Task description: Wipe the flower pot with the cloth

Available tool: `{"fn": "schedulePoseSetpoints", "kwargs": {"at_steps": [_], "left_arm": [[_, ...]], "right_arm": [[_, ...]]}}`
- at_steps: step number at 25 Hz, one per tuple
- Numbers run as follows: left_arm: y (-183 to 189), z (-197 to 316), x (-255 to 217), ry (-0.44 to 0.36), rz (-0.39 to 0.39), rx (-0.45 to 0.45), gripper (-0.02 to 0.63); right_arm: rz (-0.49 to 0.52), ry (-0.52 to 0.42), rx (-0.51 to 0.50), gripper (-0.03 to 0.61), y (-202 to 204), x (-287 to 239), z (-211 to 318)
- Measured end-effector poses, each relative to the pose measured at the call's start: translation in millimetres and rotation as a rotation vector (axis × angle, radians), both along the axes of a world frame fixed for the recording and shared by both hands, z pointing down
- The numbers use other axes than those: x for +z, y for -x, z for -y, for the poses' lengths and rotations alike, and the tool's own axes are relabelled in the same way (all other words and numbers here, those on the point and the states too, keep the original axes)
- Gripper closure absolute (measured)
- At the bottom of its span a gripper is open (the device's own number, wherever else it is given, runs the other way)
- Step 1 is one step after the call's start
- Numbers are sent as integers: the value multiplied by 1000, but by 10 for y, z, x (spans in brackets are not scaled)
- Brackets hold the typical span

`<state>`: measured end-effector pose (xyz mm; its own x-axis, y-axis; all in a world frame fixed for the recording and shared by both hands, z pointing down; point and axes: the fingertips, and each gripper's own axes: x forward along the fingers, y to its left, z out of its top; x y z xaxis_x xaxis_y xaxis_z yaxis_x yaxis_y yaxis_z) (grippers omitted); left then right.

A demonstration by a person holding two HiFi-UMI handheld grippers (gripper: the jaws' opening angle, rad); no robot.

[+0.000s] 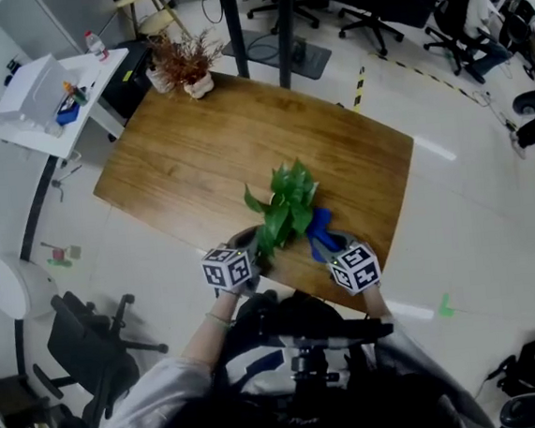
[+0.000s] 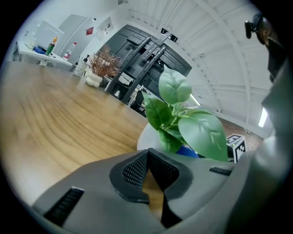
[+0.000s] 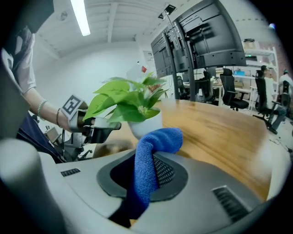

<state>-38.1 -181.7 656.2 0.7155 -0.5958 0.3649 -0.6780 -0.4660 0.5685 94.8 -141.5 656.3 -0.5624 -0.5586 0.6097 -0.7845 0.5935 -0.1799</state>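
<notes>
A white flower pot [image 3: 147, 125] with a green leafy plant [image 1: 285, 202] stands near the front edge of the wooden table [image 1: 196, 159]. My right gripper [image 3: 147, 160] is shut on a blue cloth [image 3: 155, 142], whose folded end sticks up just short of the pot. In the head view the blue cloth [image 1: 319, 224] lies right of the plant. My left gripper [image 2: 147, 154] is shut with nothing in it, just in front of the pot [image 2: 144, 136] on its left side. The leaves hide most of the pot from above.
A dried-flower arrangement [image 1: 187, 67] in a small white pot stands at the table's far corner. A white side table [image 1: 54, 102] with bottles is at the far left. A black office chair [image 1: 92, 347] stands on the floor at the near left.
</notes>
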Motion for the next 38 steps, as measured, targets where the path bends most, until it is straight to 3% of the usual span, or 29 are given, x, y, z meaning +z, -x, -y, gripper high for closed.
{"fn": "schedulePoseSetpoints", "kwargs": {"at_steps": [5, 8, 11, 14, 24, 32, 38], "left_arm": [[-270, -337, 12, 42, -68, 43, 606], [-438, -398, -17, 37, -63, 99, 606], [-500, -302, -74, 28, -79, 94, 606], [-448, -175, -110, 21, -88, 52, 606], [-129, 72, -117, 15, -85, -20, 606], [183, 513, -107, 13, -95, -68, 606], [151, 700, -115, -11, -85, -78, 606]], "right_arm": [[-28, -100, 1, 517, -276, -253, 541], [-47, -134, -82, 515, -186, -401, 770], [-61, -139, -188, 515, -13, -424, 846], [-59, -128, -223, 515, 97, -395, 814], [51, -80, -142, 516, 235, -276, 488], [93, -38, -197, 515, 630, -221, 122], [112, -20, -250, 515, 927, -212, 0]]}}
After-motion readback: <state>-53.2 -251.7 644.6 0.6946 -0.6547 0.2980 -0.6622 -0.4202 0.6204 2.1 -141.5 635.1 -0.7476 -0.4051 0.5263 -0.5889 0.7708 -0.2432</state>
